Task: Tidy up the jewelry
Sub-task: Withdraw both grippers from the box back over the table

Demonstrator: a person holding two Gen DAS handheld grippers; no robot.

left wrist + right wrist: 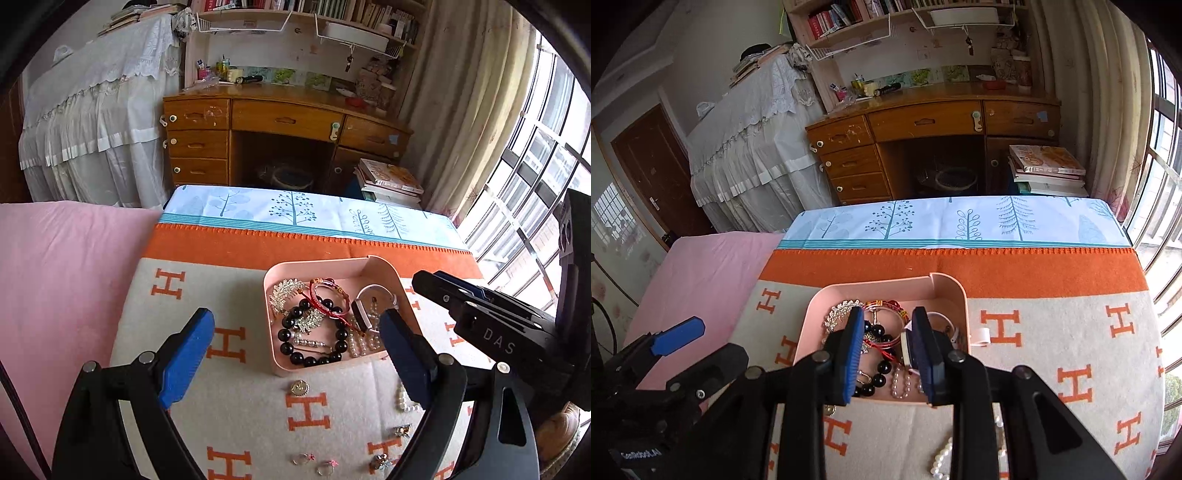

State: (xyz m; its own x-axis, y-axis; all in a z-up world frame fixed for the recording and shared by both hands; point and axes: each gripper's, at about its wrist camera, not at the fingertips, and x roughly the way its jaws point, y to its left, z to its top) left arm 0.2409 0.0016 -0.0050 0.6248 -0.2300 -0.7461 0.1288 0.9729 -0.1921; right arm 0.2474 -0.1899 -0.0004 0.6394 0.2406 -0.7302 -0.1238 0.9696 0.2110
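Above the pink tray (280,354), left gripper (295,354) fingers stand wide, right gripper (888,347) fingers narrow, both empty; loose rings (303,459) likely light, slippery: pinch across the band.

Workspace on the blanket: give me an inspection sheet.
Surface: cream wool blanket with orange H letters, over a tree-print sheet.
Job's things: pink plastic tray holds a black bead bracelet, red cord bracelet, white-strap watch and pearls.
Clutter: gold round brooch, pearl strand and two small rings lie loose in front of the tray.
Grippers: left tongs wide open, empty; right tongs slightly apart over the tray, gripping nothing.
Cables: nothing seen.
Surroundings: wooden desk, bookshelves, stacked books, curtained window.
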